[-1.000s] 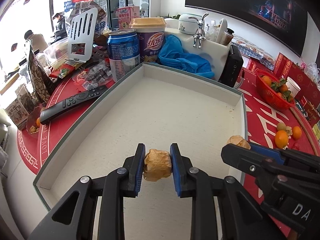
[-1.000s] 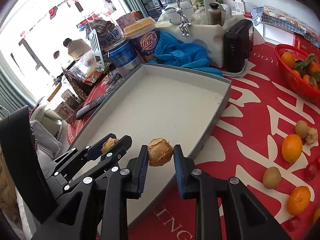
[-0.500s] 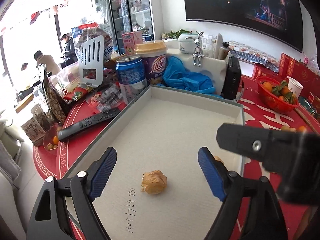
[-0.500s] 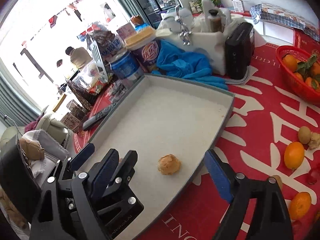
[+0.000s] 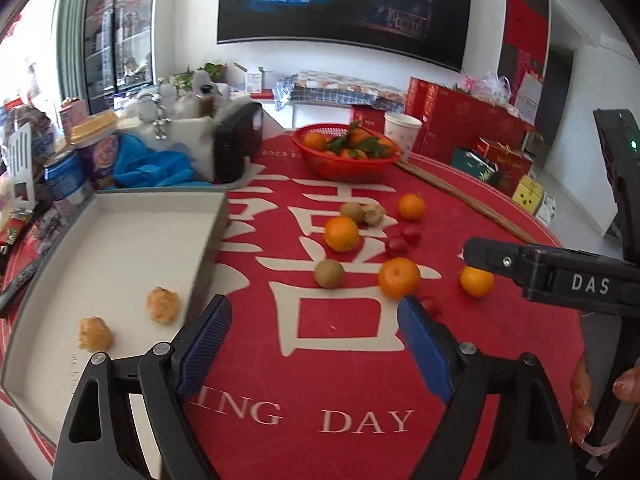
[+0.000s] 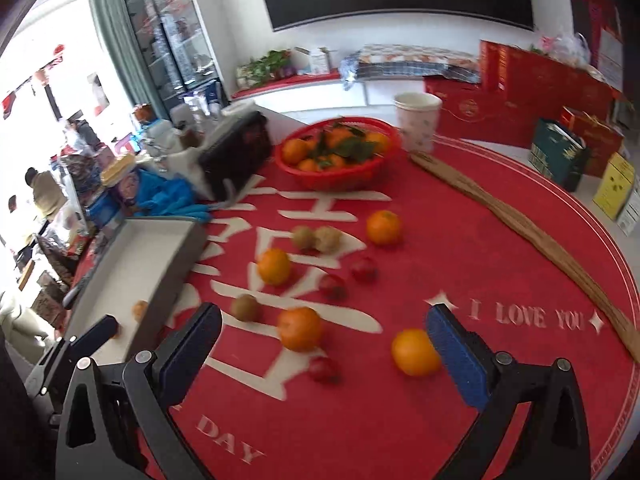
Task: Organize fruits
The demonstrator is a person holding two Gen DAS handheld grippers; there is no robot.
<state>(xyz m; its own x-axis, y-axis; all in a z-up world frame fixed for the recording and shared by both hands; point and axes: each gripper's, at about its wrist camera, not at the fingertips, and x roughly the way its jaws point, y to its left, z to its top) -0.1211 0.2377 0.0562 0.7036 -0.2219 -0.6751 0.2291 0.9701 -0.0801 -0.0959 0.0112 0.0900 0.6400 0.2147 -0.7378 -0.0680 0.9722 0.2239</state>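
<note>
Both grippers empty, swung from tray toward loose fruit.

Left gripper [image 5: 314, 332] and right gripper [image 6: 324, 340] released, jaws just opened wide, nothing between them. 2 brown crinkled fruits [image 5: 162, 304] lying inside the grey tray [image 5: 216, 240], near its front corner. Left outside the tray, on the red cloth [image 5: 340, 380]: 4 oranges [image 5: 341, 233], 2 kiwis [image 5: 329, 273], a 3rd brown fruit, several small red ones. Right view blurred; red fruits hard to count.

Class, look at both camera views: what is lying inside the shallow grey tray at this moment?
In the grey tray, two brown, crinkly fruits lie near its front end; the rest is bare white floor. The left gripper's arm covers the tray's nearest corner, so that part cannot be checked.
</note>
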